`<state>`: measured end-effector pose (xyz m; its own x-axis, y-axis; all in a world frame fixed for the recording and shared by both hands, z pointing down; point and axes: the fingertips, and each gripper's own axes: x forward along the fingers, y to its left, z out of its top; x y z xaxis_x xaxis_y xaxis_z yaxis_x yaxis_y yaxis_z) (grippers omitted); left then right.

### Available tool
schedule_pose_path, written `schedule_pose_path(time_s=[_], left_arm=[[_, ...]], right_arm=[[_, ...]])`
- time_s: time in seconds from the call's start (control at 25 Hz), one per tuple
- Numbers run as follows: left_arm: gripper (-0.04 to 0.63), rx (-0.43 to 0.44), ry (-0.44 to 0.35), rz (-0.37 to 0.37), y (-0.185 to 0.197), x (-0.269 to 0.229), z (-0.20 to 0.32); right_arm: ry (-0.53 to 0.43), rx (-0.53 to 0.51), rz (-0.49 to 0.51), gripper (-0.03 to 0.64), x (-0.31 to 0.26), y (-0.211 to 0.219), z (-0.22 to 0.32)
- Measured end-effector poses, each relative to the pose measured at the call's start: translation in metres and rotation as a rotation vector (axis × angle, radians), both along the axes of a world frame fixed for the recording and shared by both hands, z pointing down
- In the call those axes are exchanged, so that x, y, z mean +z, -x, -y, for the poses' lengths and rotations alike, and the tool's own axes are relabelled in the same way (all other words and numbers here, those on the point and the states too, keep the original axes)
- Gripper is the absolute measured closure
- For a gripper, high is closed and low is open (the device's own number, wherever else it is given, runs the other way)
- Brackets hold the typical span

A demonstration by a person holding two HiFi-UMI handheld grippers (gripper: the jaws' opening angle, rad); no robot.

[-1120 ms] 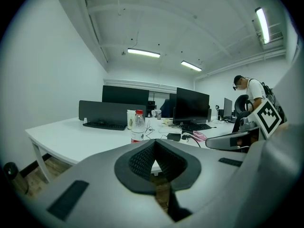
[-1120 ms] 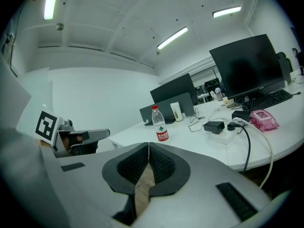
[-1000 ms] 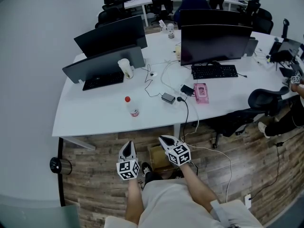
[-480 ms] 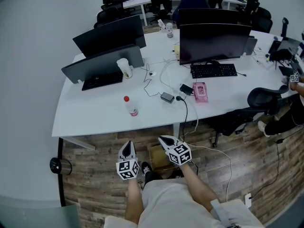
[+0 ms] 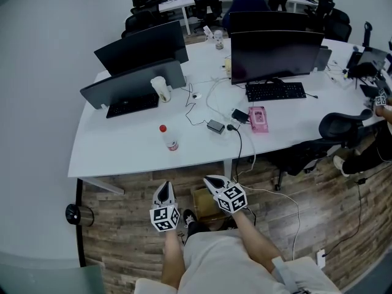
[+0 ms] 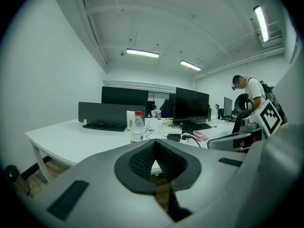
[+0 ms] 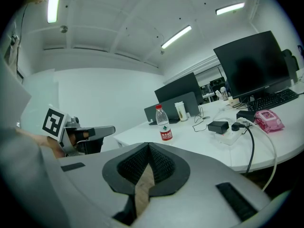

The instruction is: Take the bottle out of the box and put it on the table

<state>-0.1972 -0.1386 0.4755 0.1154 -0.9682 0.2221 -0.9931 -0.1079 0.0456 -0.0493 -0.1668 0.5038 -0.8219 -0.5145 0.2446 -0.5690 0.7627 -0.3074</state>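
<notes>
A large dark monitor (image 5: 275, 54) stands mid-scene. Just in front of it lies a black keyboard (image 5: 275, 92). Nearer than that are a pink packet (image 5: 259, 119) and a black power adapter (image 5: 216, 125). Left of the monitor stands a white cup (image 5: 162, 88), and to its right a black office chair (image 5: 343, 127).

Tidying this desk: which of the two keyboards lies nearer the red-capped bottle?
The keyboard beside the white cup; the other keyboard sits before the big monitor, farther from the bottle.
</notes>
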Motion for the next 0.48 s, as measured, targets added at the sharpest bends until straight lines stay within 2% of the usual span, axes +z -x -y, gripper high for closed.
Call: schedule_pose_path(time_s=[0.48], left_arm=[[0.580, 0.004, 0.008, -0.004, -0.009, 0.005, 0.003]], right_arm=[[0.007, 0.017, -0.003, 0.578, 0.004, -0.013, 0.005]])
